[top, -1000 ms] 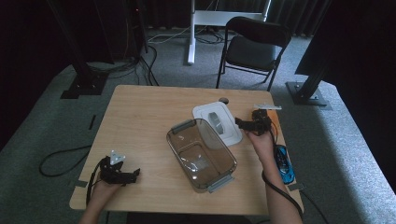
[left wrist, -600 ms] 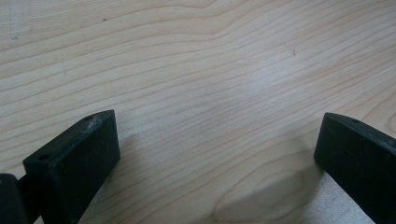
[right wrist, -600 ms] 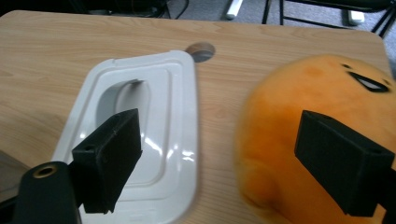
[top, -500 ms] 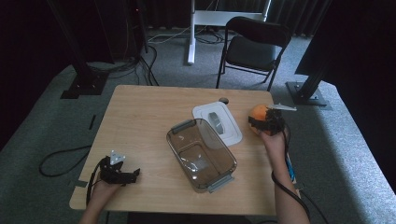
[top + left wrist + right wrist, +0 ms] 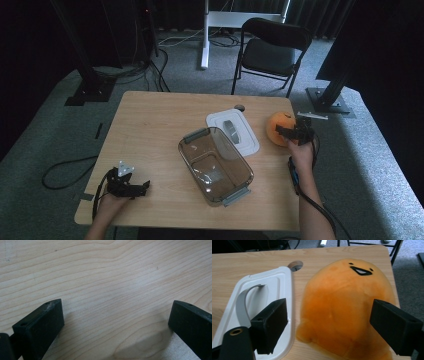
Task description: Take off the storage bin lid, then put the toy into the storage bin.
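An orange plush toy (image 5: 278,127) with a small face sits on the table's right side, beside a white lid (image 5: 233,131). My right gripper (image 5: 291,133) is just right of it and open. In the right gripper view its jaws stand wide on either side of the plush toy (image 5: 347,307) without pressing it, and the white lid (image 5: 259,305) lies to the left. A clear, empty container (image 5: 215,165) sits mid-table. At the front left corner my left gripper (image 5: 131,187) rests open; the left gripper (image 5: 115,315) has only bare wood between its jaws.
A small round brown disc (image 5: 240,107) lies behind the lid. A blue object (image 5: 291,173) peeks out under the right forearm near the table's right edge (image 5: 300,200). A black chair (image 5: 272,50) stands on the carpet beyond the table.
The right gripper has shifted a little to the right, uncovering the orange plush toy that it hid a second ago. The left gripper has stayed put.
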`<move>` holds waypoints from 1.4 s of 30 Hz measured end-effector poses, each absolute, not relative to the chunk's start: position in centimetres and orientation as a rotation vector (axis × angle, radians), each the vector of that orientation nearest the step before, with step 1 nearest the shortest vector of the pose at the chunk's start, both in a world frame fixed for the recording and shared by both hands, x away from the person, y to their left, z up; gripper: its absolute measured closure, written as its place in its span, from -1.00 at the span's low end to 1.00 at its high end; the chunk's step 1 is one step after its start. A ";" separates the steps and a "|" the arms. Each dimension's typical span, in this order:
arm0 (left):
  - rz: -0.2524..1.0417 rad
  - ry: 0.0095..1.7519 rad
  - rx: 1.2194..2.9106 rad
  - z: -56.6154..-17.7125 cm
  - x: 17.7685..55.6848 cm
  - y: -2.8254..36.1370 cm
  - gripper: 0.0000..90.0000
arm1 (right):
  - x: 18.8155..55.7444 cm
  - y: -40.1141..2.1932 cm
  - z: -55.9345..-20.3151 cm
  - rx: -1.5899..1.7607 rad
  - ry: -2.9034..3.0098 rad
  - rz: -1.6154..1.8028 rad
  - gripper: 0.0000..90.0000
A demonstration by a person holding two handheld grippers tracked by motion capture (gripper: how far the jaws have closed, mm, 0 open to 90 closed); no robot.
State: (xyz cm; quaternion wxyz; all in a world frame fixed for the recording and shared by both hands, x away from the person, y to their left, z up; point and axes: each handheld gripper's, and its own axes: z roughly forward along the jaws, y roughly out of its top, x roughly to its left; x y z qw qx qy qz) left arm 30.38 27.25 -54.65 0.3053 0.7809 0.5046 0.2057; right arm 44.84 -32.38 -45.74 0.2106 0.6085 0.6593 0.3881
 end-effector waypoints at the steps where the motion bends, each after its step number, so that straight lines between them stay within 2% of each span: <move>1: 0.544 1.336 2.067 -54.7 30.4 27.2 -0.99 | 44.9 -32.5 -45.8 1.692 1.830 1.078 -0.68; 15: 0.544 1.336 2.068 -54.7 30.4 27.2 -0.99 | 46.7 -34.1 -46.5 1.751 1.830 1.011 -0.67; 35: 0.544 1.336 2.068 -54.6 30.4 27.3 -0.99 | 47.6 -32.8 -48.7 1.758 1.912 0.914 -0.67; 42: 0.546 1.338 2.068 -54.6 30.3 27.3 -0.99 | 47.3 -32.5 -49.0 1.727 1.934 0.922 -0.46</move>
